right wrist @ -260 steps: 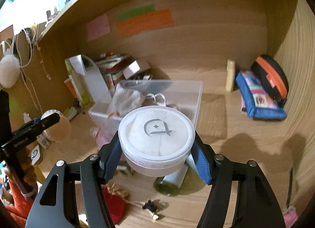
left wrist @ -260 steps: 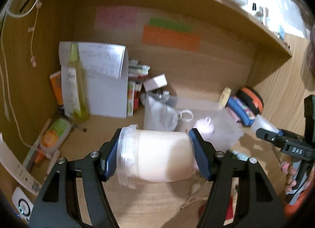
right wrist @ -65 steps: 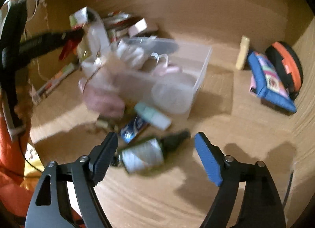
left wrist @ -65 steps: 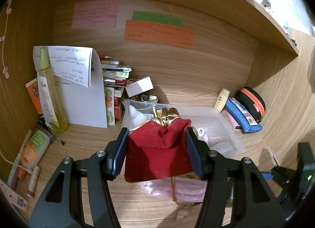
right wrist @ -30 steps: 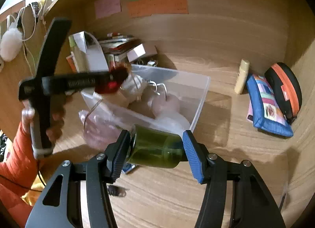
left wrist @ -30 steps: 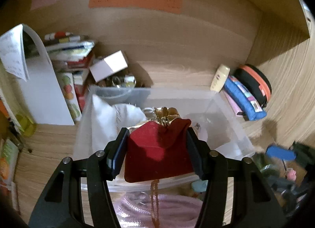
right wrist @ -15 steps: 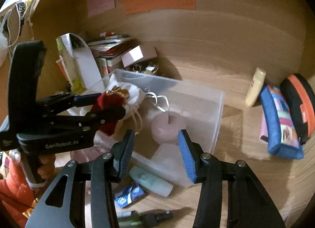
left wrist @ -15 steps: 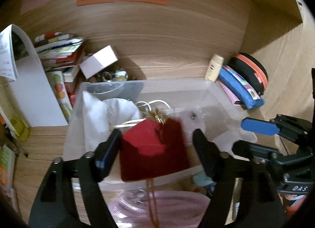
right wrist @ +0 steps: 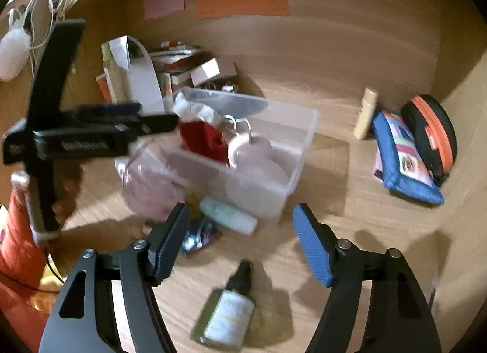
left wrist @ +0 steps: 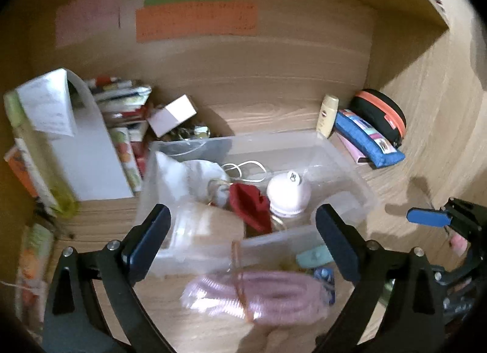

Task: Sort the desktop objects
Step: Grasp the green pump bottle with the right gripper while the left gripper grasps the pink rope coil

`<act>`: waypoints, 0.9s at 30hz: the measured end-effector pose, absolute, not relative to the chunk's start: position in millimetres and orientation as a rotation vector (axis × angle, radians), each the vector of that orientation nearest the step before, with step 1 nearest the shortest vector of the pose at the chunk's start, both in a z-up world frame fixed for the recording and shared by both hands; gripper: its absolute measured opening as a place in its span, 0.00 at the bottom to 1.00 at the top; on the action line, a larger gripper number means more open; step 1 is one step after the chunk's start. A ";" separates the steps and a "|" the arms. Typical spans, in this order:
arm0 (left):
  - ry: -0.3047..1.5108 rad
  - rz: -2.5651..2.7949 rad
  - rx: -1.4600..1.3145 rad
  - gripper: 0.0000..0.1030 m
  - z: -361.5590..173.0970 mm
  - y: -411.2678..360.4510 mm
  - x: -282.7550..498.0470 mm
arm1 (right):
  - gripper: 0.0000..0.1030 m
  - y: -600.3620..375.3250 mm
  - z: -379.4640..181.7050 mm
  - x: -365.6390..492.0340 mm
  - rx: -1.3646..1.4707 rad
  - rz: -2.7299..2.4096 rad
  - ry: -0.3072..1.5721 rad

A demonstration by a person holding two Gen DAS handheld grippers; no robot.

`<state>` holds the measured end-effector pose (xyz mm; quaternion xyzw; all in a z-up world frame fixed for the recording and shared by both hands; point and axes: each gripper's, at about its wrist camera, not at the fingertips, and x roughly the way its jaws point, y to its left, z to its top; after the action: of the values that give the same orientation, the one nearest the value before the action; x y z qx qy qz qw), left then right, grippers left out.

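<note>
Both the left gripper [left wrist: 242, 238] and right gripper [right wrist: 240, 241] gape empty; the green bottle [right wrist: 226, 313] lies loose on the desk [right wrist: 350, 200], so a careless sweep risks rolling it away

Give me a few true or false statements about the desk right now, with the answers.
1. The red pouch lies inside the clear bin. True.
2. The left gripper is shut on the red pouch. False: its fingers are spread wide and hold nothing.
3. The green bottle lies on its side on the desk, outside the bin. True.
4. The right gripper holds the green bottle. False: it is open and empty, and the bottle lies on the desk between its fingers.
5. The blue pencil case is in the bin. False: it lies on the desk by the right-hand wall, beside the black and orange case.
</note>
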<state>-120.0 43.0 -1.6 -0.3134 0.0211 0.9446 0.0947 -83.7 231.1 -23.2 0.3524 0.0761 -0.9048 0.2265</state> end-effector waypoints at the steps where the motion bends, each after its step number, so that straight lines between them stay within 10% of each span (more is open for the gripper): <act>1: 0.074 2.807 -0.928 0.96 -0.9 42.6 -115.9 | 0.67 233.1 -25.7 -82.0 0.981 -2.494 0.206; 27: -0.036 2.629 -1.166 0.97 -58.5 37.2 -84.7 | 0.66 229.9 -90.4 -47.4 1.147 -2.362 0.060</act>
<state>-84.7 37.2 -58.5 -0.4018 -0.0124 0.9061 0.1322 -47.4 229.9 -90.4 0.4224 0.0219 -0.8696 0.2547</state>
